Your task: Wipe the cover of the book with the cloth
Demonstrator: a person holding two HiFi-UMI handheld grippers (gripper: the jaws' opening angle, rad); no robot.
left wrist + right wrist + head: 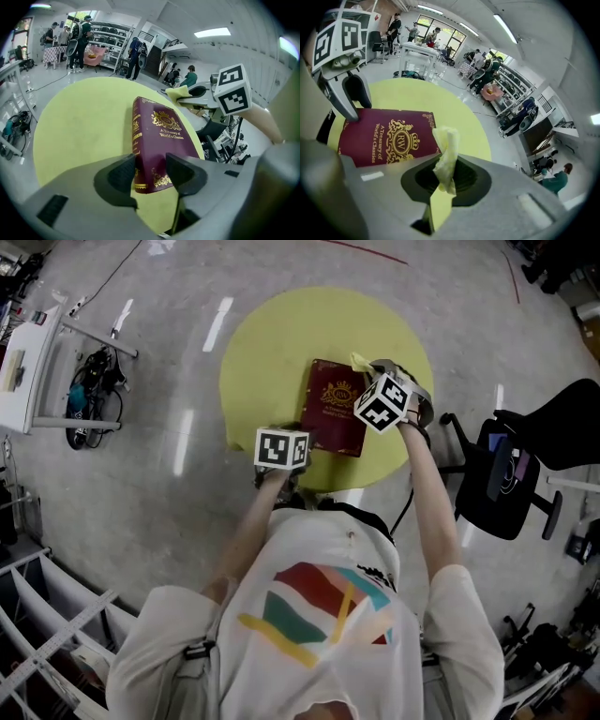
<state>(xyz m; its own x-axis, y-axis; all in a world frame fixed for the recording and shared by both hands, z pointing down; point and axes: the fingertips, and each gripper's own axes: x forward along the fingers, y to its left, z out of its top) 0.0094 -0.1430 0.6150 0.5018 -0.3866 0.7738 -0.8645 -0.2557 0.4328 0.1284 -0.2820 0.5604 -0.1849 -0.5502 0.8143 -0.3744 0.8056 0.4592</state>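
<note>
While the left gripper (pixel 150 174) clamps the book (pixel 336 409) by its near corner, the right gripper (pixel 445 176), clenched on the cloth (pixel 446 150), sits at the cover's far-right corner.

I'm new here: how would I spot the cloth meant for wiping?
Find the round yellow table, then the maroon book lying on it. At the book's far right corner, the right gripper pinches the cloth: a small crumpled pale-yellow wad, the only soft thing there.
</note>
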